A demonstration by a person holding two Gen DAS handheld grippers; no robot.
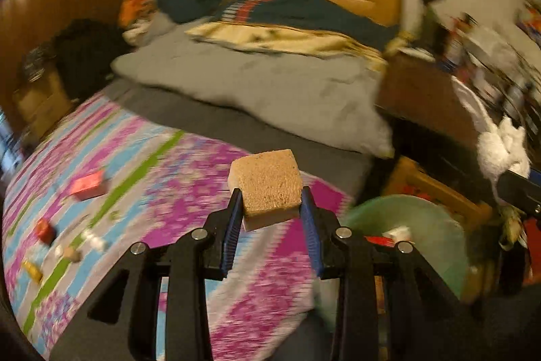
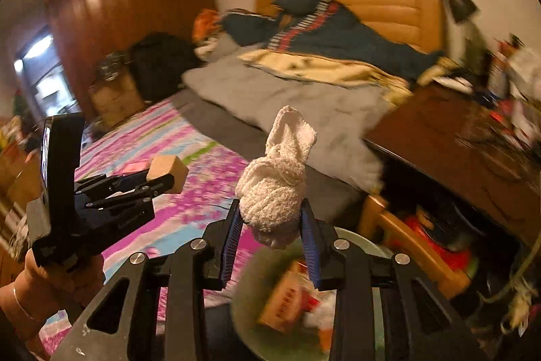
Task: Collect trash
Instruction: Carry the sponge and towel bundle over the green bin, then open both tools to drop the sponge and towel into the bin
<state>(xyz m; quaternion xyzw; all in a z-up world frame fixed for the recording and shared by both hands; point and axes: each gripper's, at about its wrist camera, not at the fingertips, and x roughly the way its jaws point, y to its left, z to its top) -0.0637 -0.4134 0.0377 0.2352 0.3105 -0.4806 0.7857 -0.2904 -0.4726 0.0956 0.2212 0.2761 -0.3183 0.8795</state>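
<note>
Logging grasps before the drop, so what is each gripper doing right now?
Left gripper: closed on the tan sponge block.
Right gripper: closed on the balled white cloth.

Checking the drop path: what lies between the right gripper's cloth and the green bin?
Nothing; in the right wrist view the cloth hangs directly above the bin, only air between.

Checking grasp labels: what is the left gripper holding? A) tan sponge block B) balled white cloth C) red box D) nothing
A: the left gripper has its blue pads clamped on a tan sponge block; the balled white cloth is in the right gripper.
</note>
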